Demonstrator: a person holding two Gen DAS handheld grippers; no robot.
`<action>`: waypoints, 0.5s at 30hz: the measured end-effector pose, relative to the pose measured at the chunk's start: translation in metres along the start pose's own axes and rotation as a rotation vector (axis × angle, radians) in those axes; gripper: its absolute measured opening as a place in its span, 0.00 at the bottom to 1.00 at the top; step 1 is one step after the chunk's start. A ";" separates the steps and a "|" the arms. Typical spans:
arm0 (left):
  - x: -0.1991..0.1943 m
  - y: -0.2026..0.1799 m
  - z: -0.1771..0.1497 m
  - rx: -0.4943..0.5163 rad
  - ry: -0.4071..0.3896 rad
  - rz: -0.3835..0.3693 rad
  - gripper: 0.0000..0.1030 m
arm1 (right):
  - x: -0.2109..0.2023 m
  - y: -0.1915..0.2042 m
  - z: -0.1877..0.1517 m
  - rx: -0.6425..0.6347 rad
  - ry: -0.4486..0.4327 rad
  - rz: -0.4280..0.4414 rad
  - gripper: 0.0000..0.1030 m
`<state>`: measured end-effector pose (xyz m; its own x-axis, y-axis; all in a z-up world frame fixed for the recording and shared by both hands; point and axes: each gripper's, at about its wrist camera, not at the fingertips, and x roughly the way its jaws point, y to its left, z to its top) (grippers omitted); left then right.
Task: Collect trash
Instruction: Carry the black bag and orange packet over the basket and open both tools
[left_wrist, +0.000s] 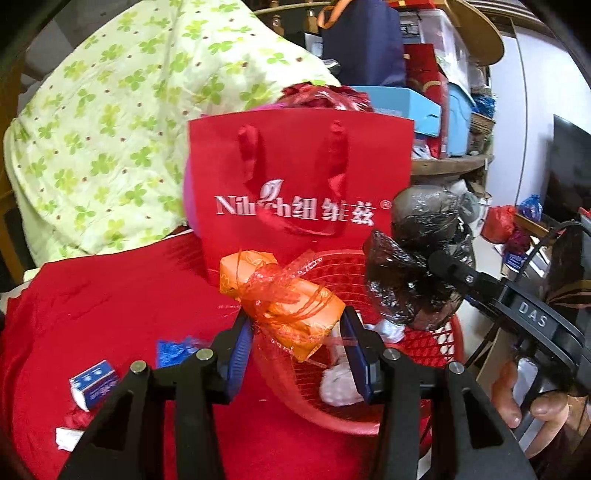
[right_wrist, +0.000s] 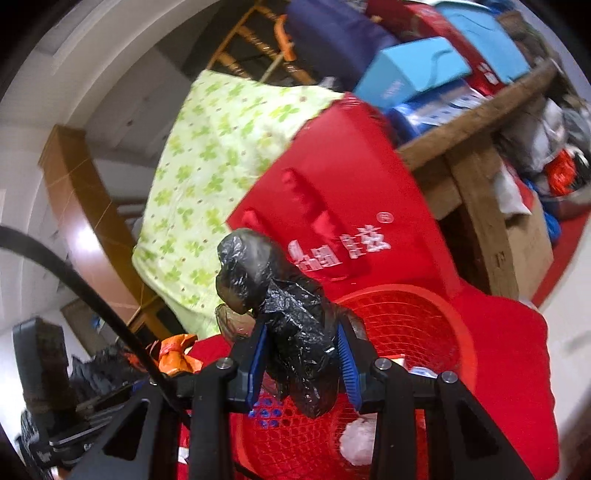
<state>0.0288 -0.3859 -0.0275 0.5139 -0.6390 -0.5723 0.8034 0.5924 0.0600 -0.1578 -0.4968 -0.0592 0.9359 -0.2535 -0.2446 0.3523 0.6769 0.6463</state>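
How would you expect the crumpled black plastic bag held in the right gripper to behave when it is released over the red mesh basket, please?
The crumpled black plastic bag looks thin and wrinkled, so it is probably floppy and light. It bulges above the right gripper, so it may spring back when released. It might cling briefly to the pads before dropping into the red mesh basket.
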 end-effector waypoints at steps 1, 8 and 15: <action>0.004 -0.004 0.000 0.005 0.005 -0.010 0.48 | 0.000 -0.005 0.001 0.017 0.006 -0.013 0.38; 0.027 -0.019 -0.005 0.021 0.054 -0.024 0.67 | 0.005 -0.031 0.005 0.131 0.039 -0.070 0.67; 0.024 -0.004 -0.018 -0.006 0.071 0.003 0.67 | 0.002 -0.024 0.006 0.094 0.008 -0.066 0.68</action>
<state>0.0323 -0.3949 -0.0565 0.4933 -0.6009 -0.6289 0.8001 0.5972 0.0569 -0.1643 -0.5176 -0.0714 0.9107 -0.2897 -0.2946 0.4123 0.5907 0.6936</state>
